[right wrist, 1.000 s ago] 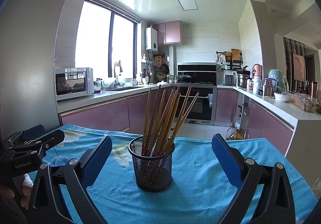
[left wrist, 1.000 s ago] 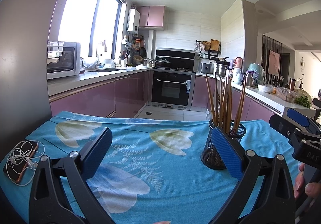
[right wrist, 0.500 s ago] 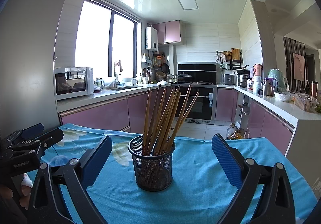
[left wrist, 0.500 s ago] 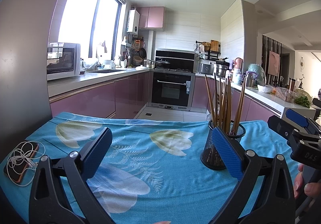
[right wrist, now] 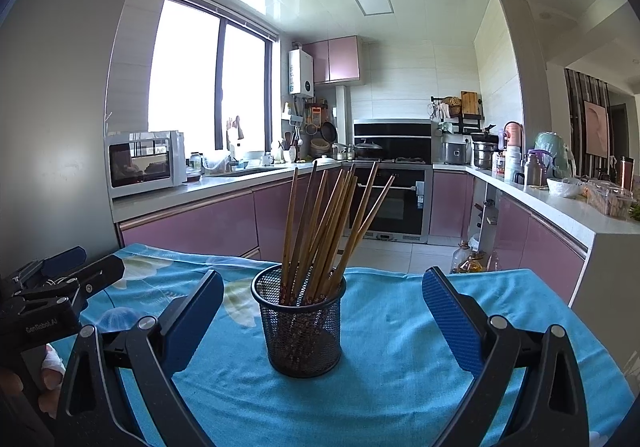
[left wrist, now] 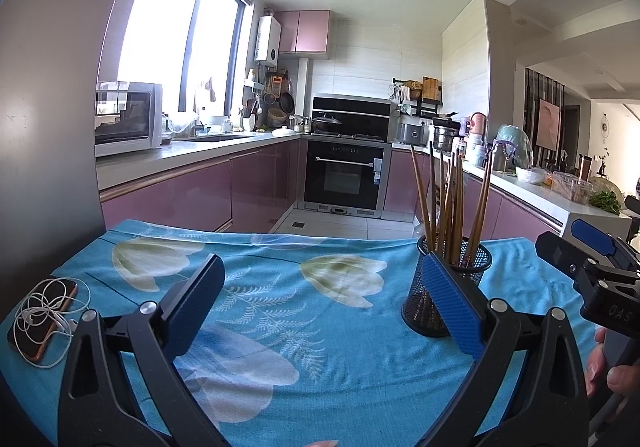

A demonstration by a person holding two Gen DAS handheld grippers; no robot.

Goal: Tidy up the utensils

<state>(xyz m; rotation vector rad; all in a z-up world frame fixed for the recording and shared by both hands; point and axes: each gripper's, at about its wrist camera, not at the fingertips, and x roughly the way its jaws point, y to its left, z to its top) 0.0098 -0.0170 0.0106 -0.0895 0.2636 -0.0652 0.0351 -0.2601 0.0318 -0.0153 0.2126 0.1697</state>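
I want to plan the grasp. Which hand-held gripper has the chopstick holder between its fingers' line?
The right hand-held gripper: the mesh chopstick holder stands centred ahead of it. The left hand-held gripper faces bare cloth.

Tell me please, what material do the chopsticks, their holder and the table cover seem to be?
Chopsticks: probably wood or bamboo, matte brown, with patterned lower ends.
Holder: black wire mesh, likely metal; the sticks show through its wall.
Table cover: woven cloth, turquoise with a pale flower print; it lies in soft wrinkles.

Home kitchen: pink cabinets (right wrist: 192, 223), built-in oven (left wrist: 346, 177), microwave (right wrist: 144, 163), sink w/ window.
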